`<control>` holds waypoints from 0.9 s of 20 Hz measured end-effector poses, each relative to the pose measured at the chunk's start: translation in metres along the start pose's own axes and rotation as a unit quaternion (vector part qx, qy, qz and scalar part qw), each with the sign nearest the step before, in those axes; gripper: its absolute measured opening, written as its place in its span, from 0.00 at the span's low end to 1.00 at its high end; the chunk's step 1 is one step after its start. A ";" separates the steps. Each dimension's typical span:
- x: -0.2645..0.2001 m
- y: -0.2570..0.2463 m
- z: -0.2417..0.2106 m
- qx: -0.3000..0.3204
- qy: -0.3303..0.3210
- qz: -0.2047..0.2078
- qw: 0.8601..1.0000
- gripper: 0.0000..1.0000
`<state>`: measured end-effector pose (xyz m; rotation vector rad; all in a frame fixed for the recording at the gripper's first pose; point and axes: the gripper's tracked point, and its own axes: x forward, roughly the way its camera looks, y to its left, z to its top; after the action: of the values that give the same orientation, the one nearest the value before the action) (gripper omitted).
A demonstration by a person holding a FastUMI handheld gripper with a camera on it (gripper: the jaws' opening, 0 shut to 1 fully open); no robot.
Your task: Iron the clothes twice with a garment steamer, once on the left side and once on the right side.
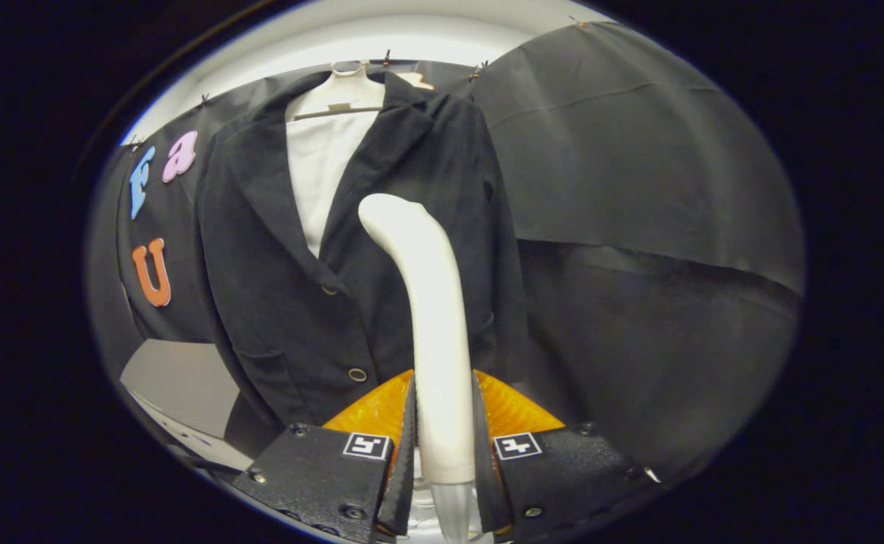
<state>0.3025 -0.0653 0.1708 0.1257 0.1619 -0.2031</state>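
A black jacket (291,302) hangs on a white hanger (347,91) against the booth wall, over a white shirt (321,166) that shows between its lapels. My gripper (443,423) is shut on the white handle of the garment steamer (431,302), both fingers pressing its sides. The steamer rises upright from between the fingers, and its curved head (385,211) points left toward the jacket's right front panel, at chest height. Whether the head touches the cloth I cannot tell.
Black cloth (638,189) covers the wall right of the jacket, with a fold running across it. A grey flat surface (177,381) lies low to the left of the jacket. A white ceiling (412,30) shows above the hanger.
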 end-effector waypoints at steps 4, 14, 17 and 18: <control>0.005 0.002 -0.014 -0.007 0.016 -0.001 1.000 0.37; 0.016 0.001 -0.062 -0.019 0.055 -0.004 0.998 0.37; 0.021 0.000 -0.079 -0.023 0.069 -0.003 0.997 0.37; 0.023 0.001 -0.083 -0.023 0.073 -0.002 0.997 0.37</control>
<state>0.3125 -0.0574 0.0852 0.0937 0.3129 -0.1937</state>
